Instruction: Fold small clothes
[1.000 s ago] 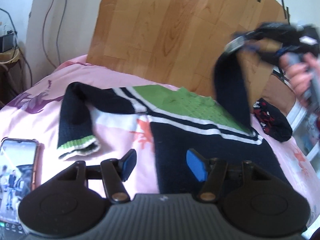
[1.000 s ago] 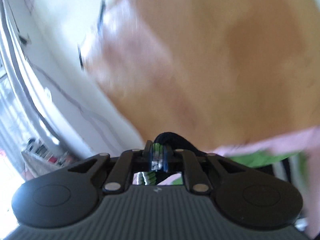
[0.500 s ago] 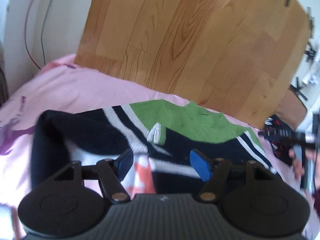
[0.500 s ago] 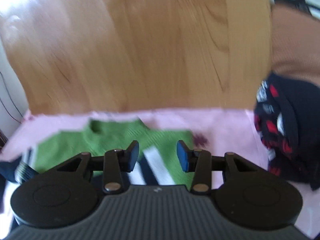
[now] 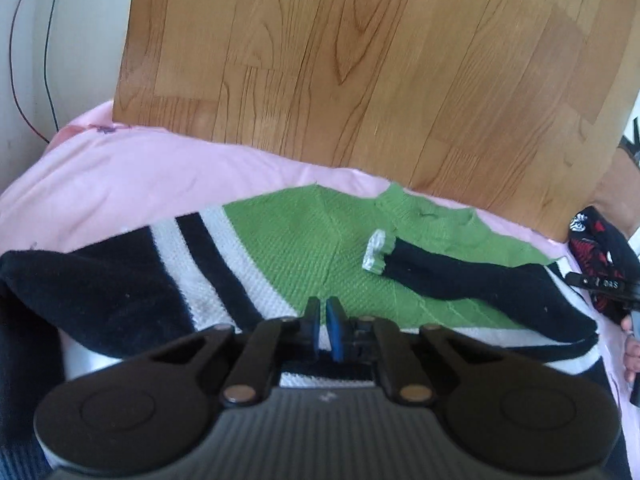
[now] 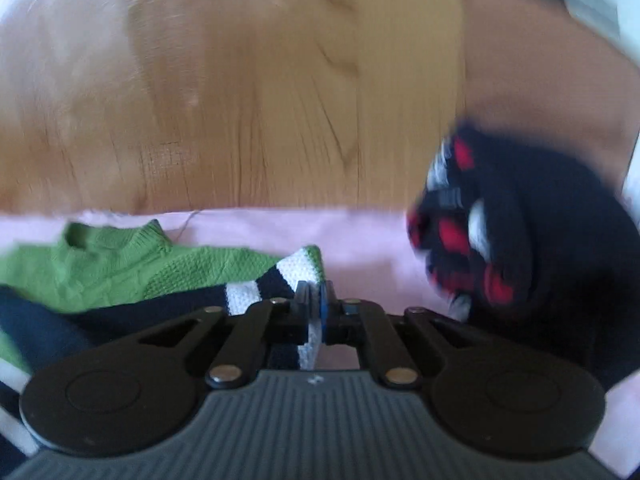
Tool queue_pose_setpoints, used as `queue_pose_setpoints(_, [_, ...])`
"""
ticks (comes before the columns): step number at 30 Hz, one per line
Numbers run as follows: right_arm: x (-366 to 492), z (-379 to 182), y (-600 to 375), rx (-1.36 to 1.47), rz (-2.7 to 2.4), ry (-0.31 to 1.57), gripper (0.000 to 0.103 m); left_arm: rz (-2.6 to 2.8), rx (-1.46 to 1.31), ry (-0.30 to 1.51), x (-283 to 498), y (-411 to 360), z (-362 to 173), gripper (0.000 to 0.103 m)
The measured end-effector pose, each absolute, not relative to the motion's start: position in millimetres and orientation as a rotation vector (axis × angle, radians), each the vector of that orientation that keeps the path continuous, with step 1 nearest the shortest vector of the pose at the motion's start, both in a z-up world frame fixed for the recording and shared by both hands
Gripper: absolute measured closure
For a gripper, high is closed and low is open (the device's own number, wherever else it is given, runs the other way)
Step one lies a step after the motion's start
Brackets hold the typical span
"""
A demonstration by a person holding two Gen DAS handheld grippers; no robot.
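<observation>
Holding the edge of the sweater point(image 6: 176, 276) in my right gripper point(image 6: 316, 300), I can see a strip of its white and dark knit caught between the two blue pads, which are pressed together on it at the lower middle of the right wrist view. My left gripper point(image 5: 323, 320) is also closed, its pads nearly touching at the lower centre of the left wrist view; dark and white knit shows just behind and below them, but I cannot tell whether any fabric is actually pinched there.

The sweater point(image 5: 304, 256) lies spread on the pink bedsheet point(image 5: 120, 176), filling the middle band of the left view: green across the chest and neck, white and black stripes to the left, and a black sleeve running off to the far left edge. The other sleeve point(image 5: 460, 276) is folded across the green chest, right of centre, with its pale cuff point(image 5: 376, 256) pointing toward the middle of the frame.

Behind the bed, a wood-grain board point(image 5: 360, 64) fills the upper half of both views. At the right edge of the left view sits a dark garment with red and white pattern point(image 5: 596, 244) (it looms large and blurred at the right of the right wrist view), lying on the sheet apart from the sweater. A thin cable point(image 5: 46, 48) hangs down the pale wall at upper left.
</observation>
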State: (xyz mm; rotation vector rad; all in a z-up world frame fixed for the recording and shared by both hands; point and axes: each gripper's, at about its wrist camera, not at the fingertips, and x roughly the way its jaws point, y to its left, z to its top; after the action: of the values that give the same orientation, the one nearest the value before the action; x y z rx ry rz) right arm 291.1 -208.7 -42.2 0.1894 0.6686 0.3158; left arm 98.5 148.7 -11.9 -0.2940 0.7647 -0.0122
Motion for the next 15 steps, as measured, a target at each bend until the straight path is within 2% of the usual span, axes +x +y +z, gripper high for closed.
queue_pose_setpoints(1, [289,-41,-208,0.163,0.329,0.669,0.087,-0.012,-0.314,0.775,102,149,-13,0.093])
queue_pose_setpoints(2, [285,-36,-207,0.126,0.329,0.642,0.086,-0.024,-0.336,0.784,106,148,-13,0.085])
queue_pose_setpoints(3, [282,-31,-204,0.101,0.33,0.607,0.079,-0.04,-0.352,0.787,110,147,-13,0.079])
queue_pose_setpoints(4, [277,-25,-205,0.097,0.326,0.568,0.072,-0.051,-0.362,0.785,113,145,-12,0.063])
queue_pose_setpoints(5, [272,-17,-206,0.111,0.326,0.537,0.071,-0.058,-0.366,0.782,117,142,-11,0.048])
queue_pose_setpoints(6, [267,-12,-206,0.135,0.348,0.521,0.071,-0.066,-0.368,0.774,122,140,-10,0.044])
queue_pose_setpoints(12, [249,-16,-147,0.105,0.627,0.57,0.071,-0.133,-0.487,0.827,155,132,-19,0.045])
queue_pose_setpoints(15, [238,-31,-106,0.051,0.822,0.711,0.07,-0.151,-0.51,0.834,155,127,-20,0.044])
